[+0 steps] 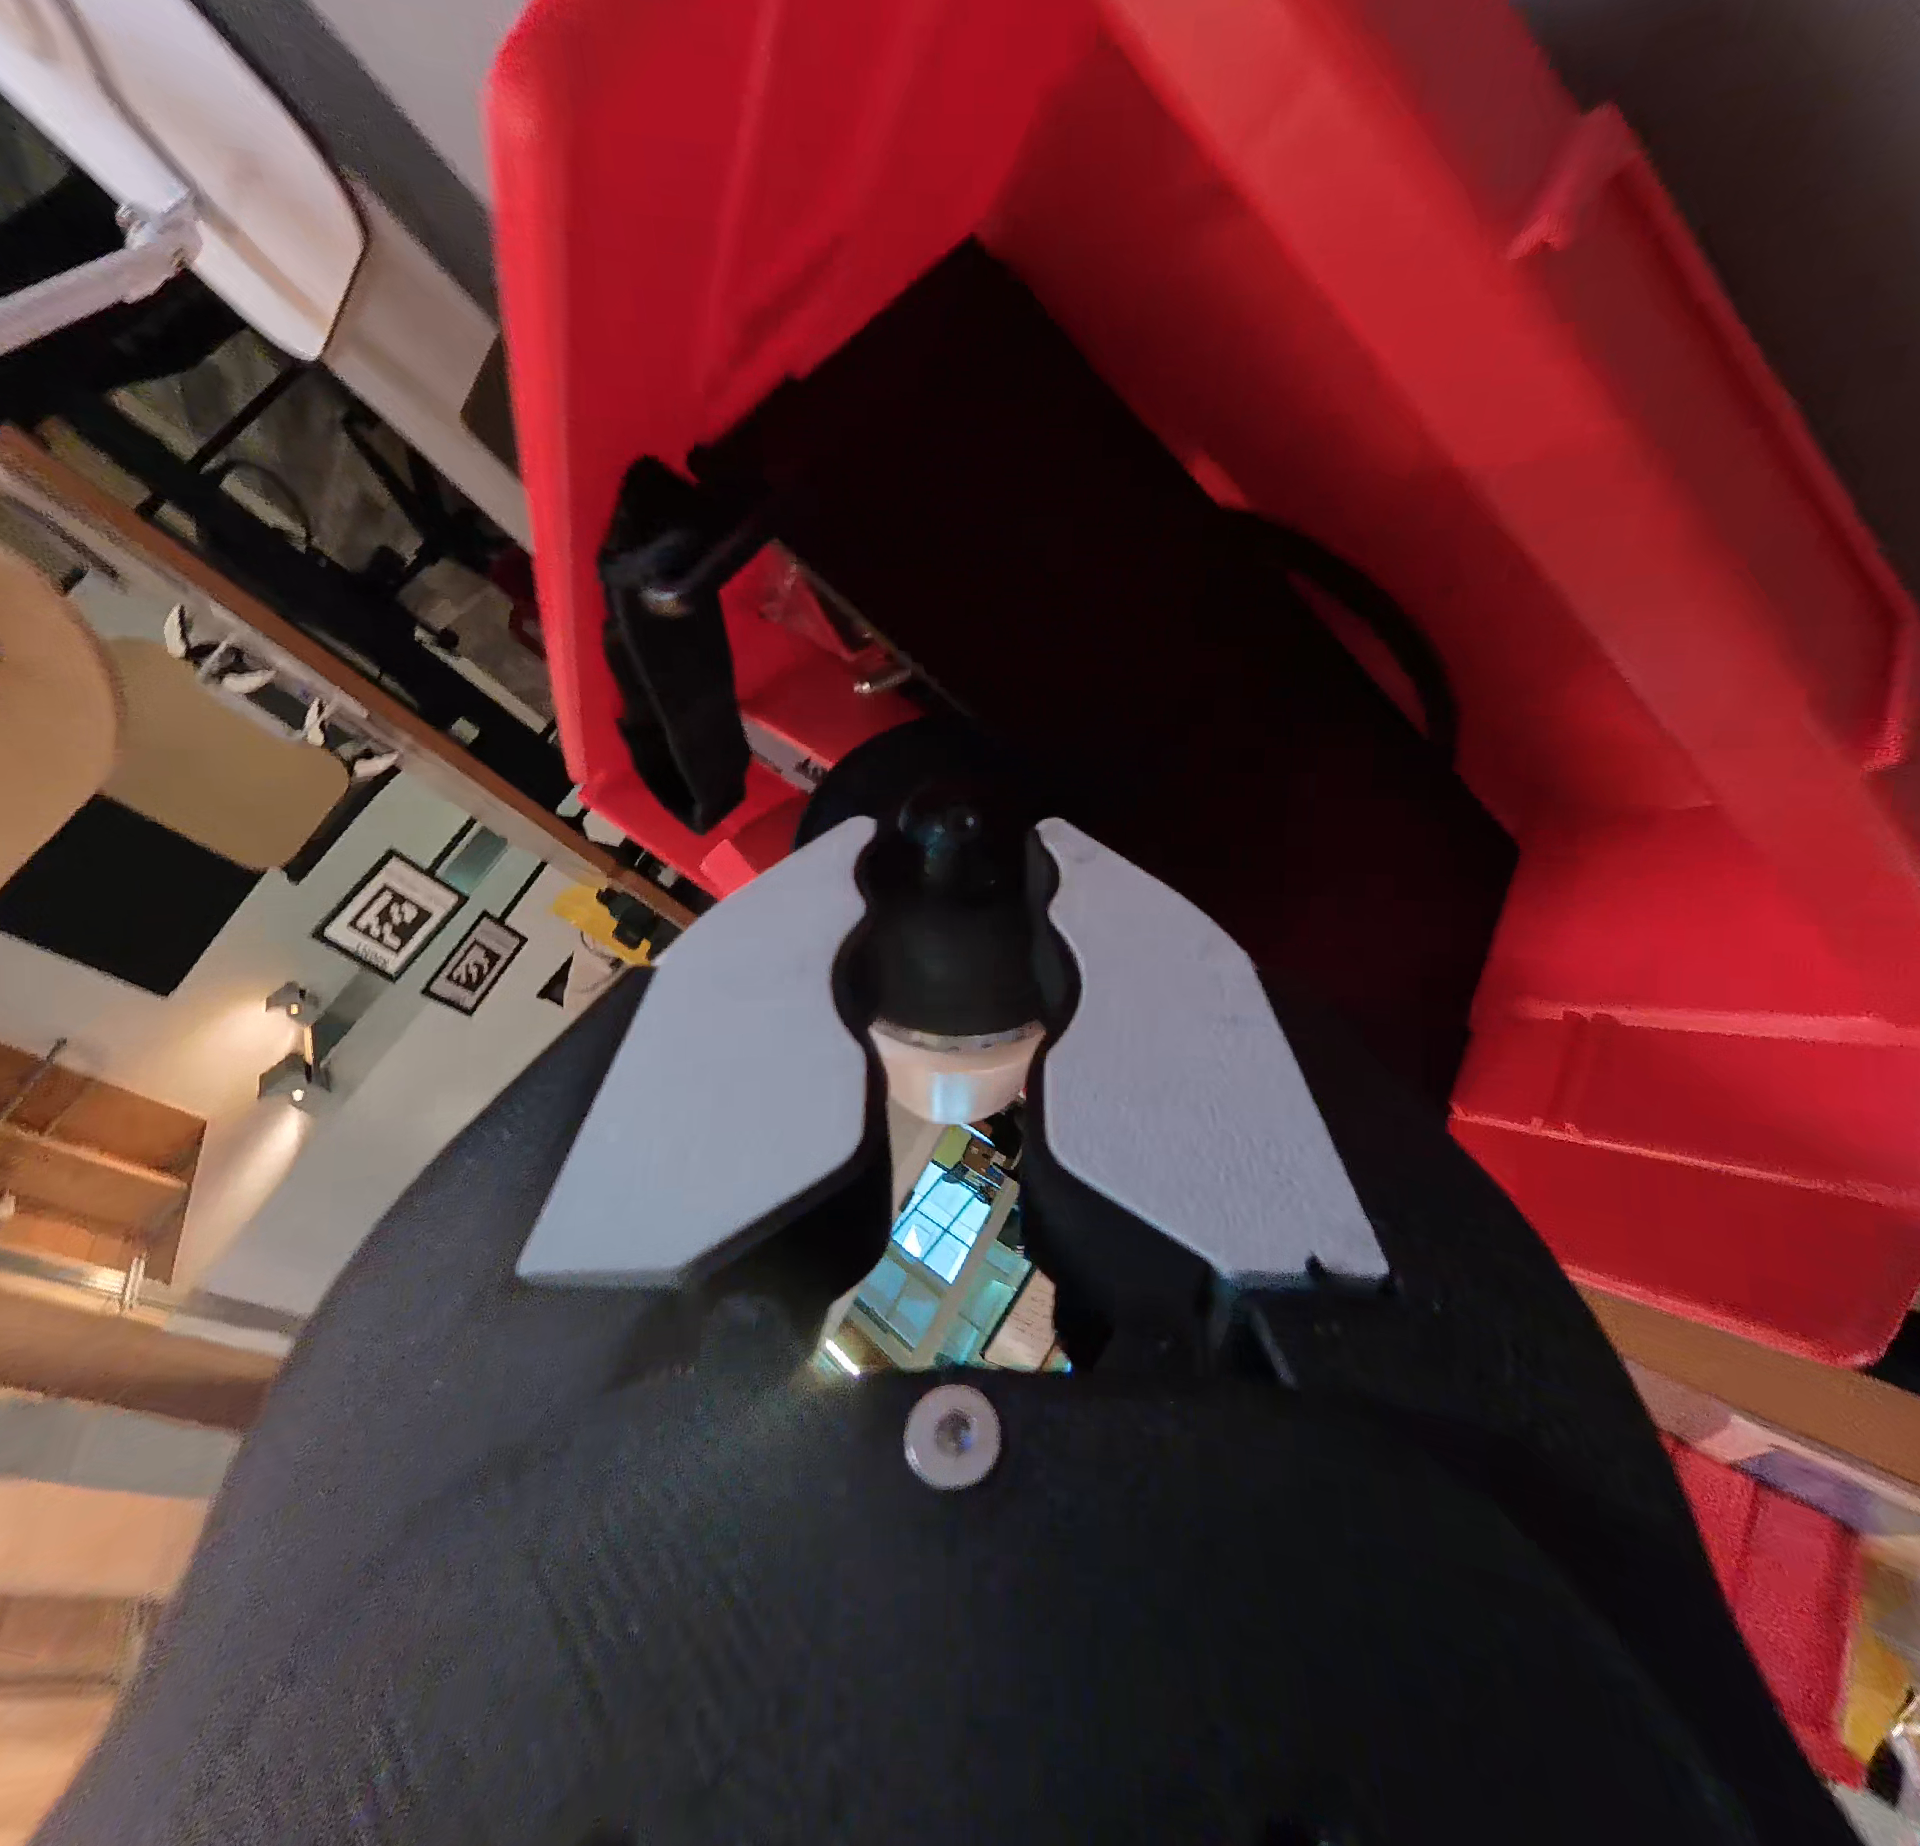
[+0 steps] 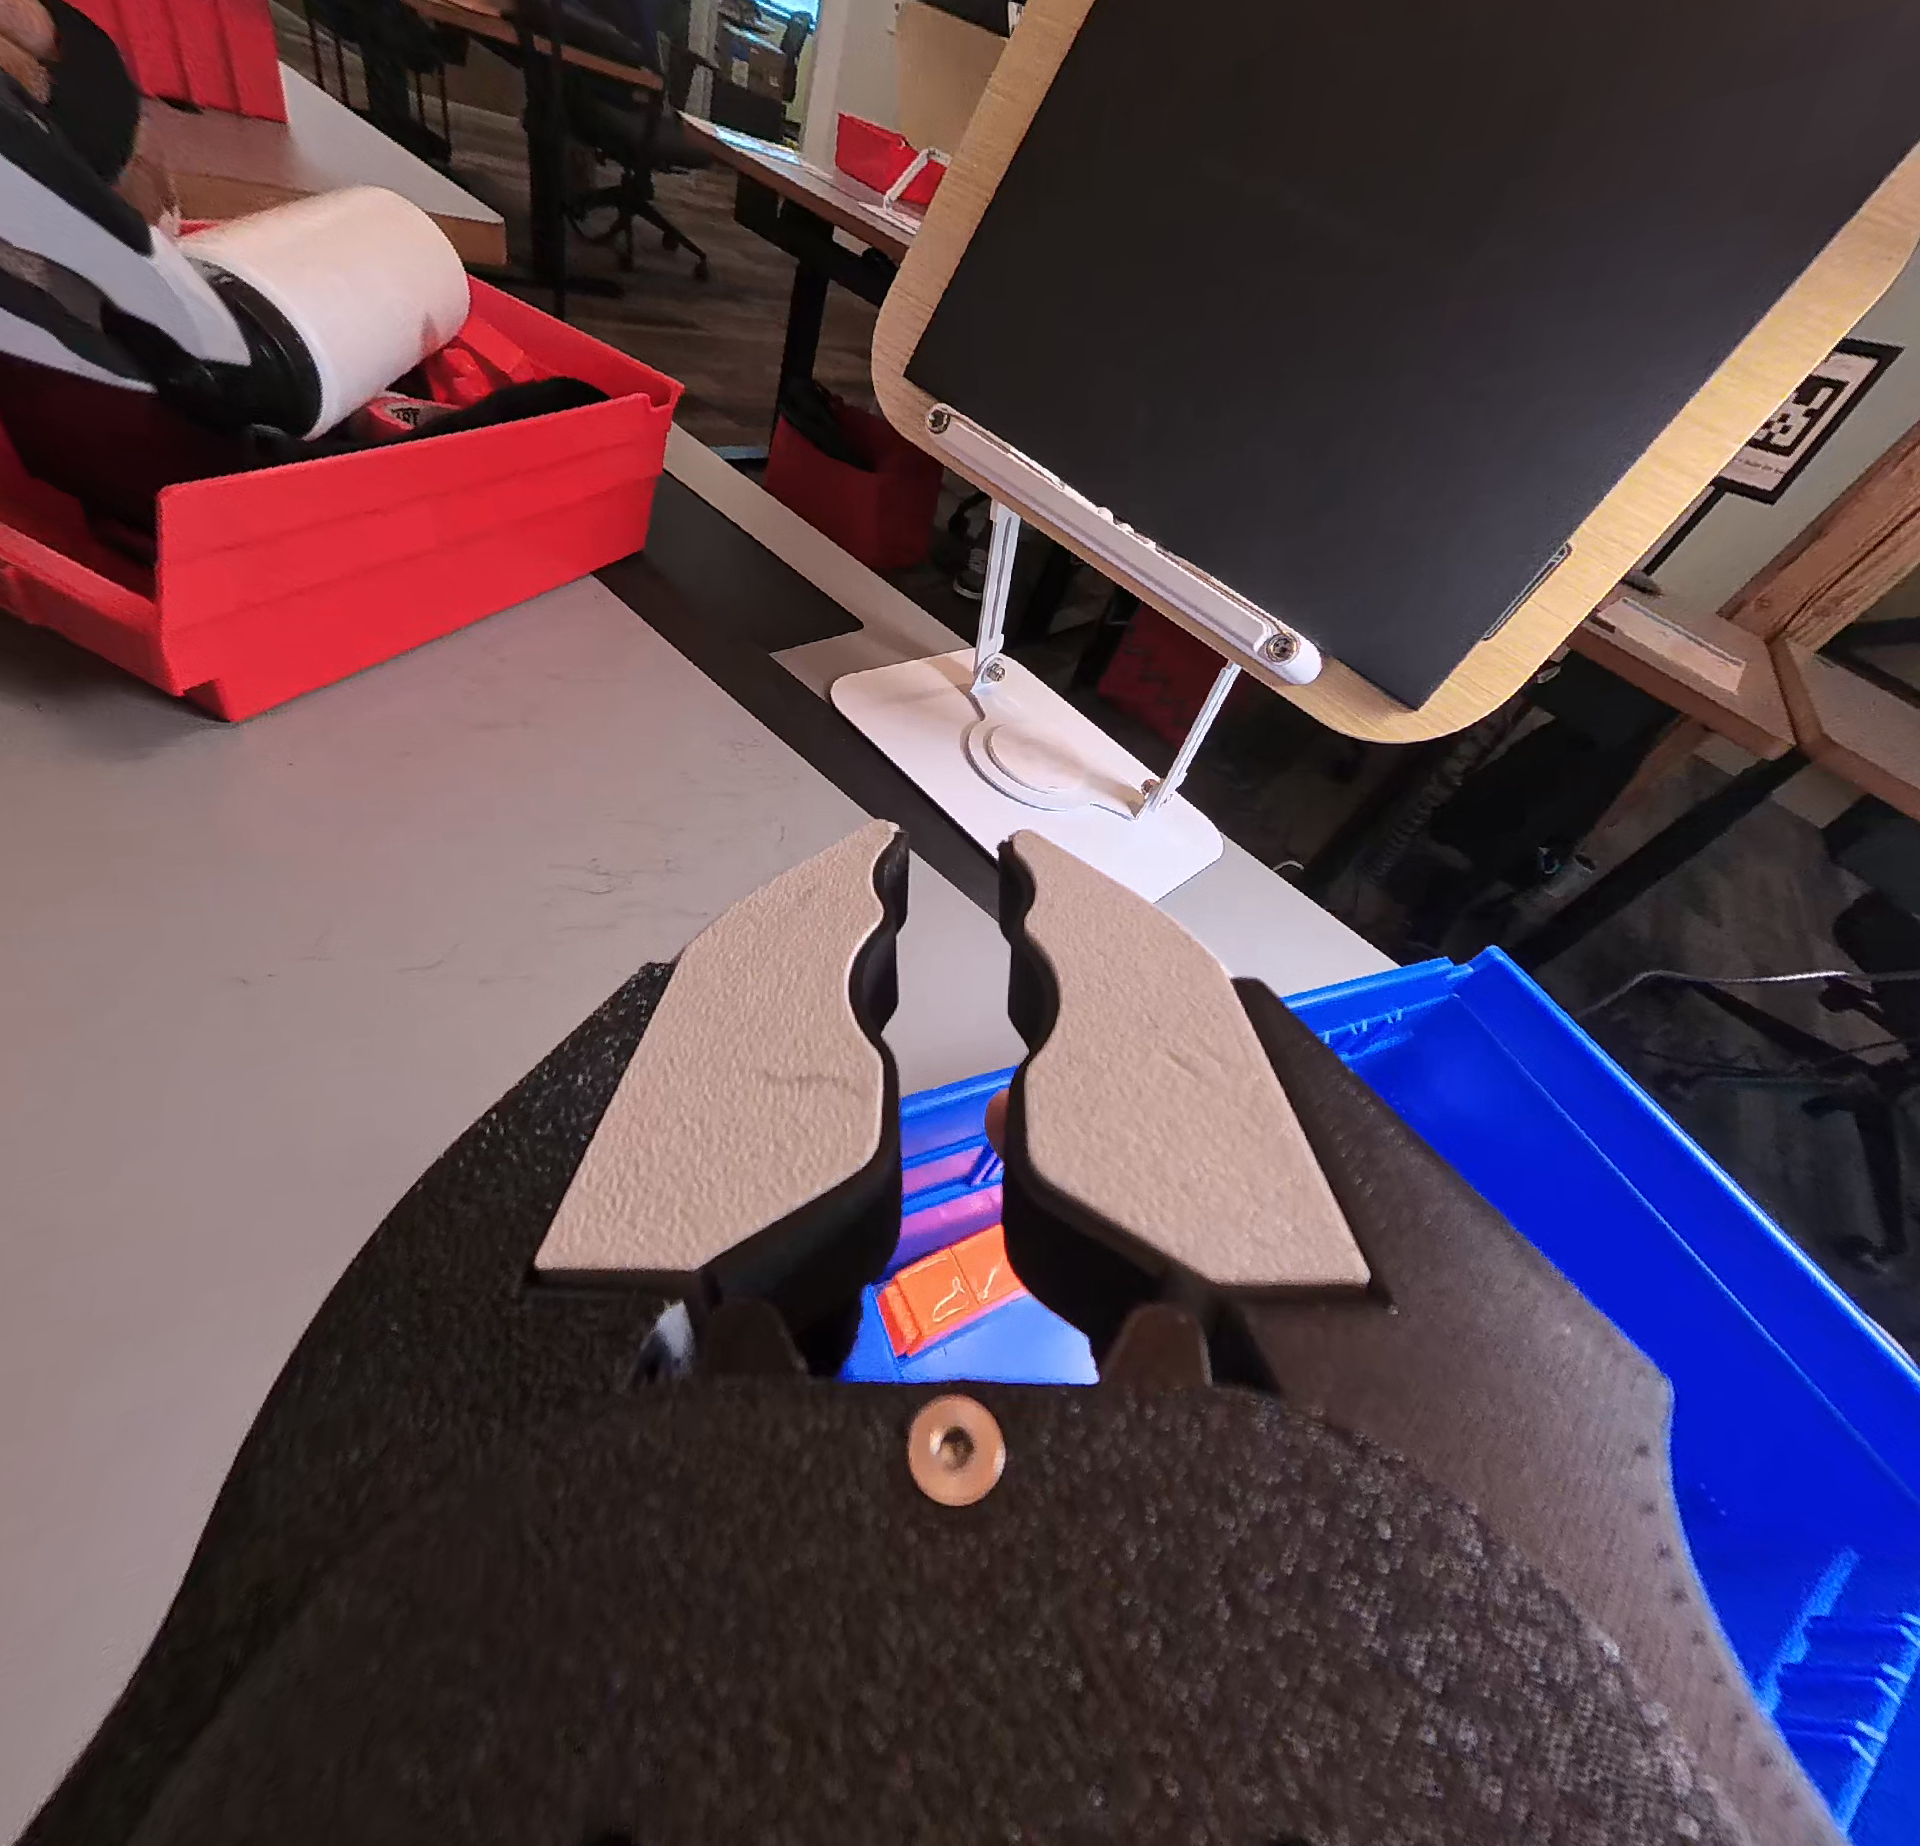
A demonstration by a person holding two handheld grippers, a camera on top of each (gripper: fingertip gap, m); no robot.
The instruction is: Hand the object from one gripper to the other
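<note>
My left gripper (image 1: pixel 951 840) is shut on the black knobbed handle (image 1: pixel 951 955) of a white roll, whose white end shows just behind the handle. It holds the roll over a red bin (image 1: pixel 831 186) that has dark items inside. In the right wrist view the roll (image 2: pixel 343 279) shows at the far left, held by the left gripper's fingers (image 2: pixel 83 269) above the red bin (image 2: pixel 416 539). My right gripper (image 2: pixel 951 861) is open by a narrow gap and empty, low over the grey table (image 2: pixel 312 913) and well apart from the roll.
A blue bin (image 2: pixel 1662 1225) lies under and to the right of my right gripper, with an orange piece (image 2: pixel 945 1297) inside. A dark panel with a wooden frame (image 2: pixel 1403 290) stands on a white stand (image 2: pixel 1039 768) at the table's far edge. Desks and chairs stand beyond. The grippers' ends are close to 40 centimeters from one another. My left tips are about 45 centimeters from the orange piece (image 2: pixel 945 1297), my right tips only 20 centimeters.
</note>
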